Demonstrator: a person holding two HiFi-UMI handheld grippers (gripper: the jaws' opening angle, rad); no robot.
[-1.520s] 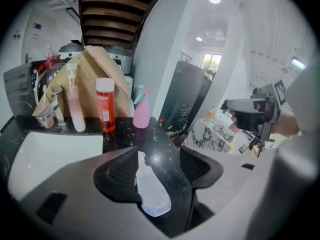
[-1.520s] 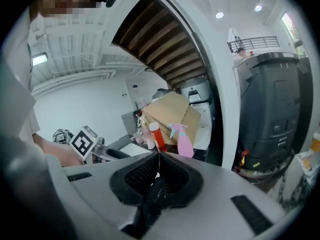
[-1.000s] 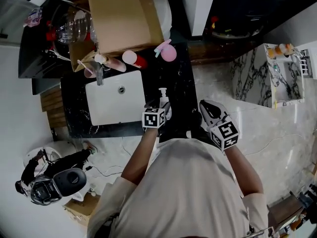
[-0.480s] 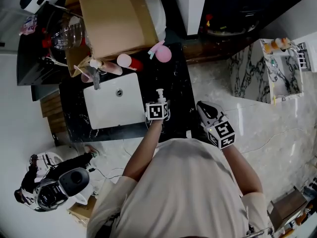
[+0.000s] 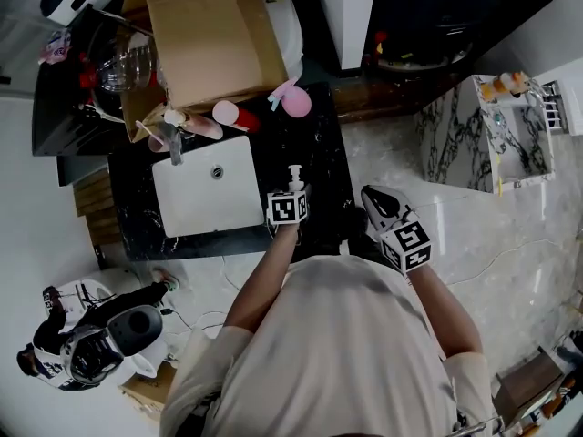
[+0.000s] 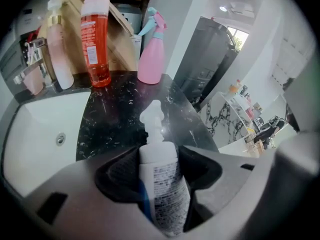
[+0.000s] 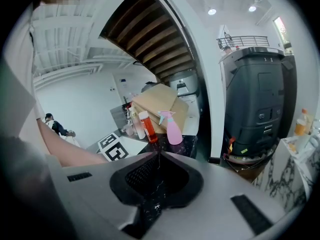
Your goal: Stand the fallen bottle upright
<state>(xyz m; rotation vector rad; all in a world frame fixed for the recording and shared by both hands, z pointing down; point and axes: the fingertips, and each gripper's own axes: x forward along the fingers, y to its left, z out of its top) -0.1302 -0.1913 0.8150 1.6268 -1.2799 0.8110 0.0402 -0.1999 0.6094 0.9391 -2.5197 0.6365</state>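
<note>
Two risks from here, both my own judgement. First: the pump bottle (image 6: 161,184) looks to lie on the black counter (image 5: 323,153), pump end pointing away toward 12 o'clock. The hold sits up near its shoulder, so on the lift the base may swing, or the smooth body may slip through the pads. Second: the white sink (image 5: 205,185) lies at 9 o'clock of the bottle, and the counter's front edge is near at 6 o'clock. A dropped or tipped bottle could roll into the one or off the other. The red bottle (image 6: 95,44) and pink spray bottle (image 6: 150,54) stand well apart at 11 to 12 o'clock, so there is little danger there.

Left gripper (image 6: 159,154): jaws wide and closing with the bottle between them. The pads lie against both its sides, no gap that I can see. The grip is only just forming.

Right gripper (image 7: 157,156): jaws together, nothing between them. It hangs at 3 o'clock of the left one, off the counter, touching nothing.
</note>
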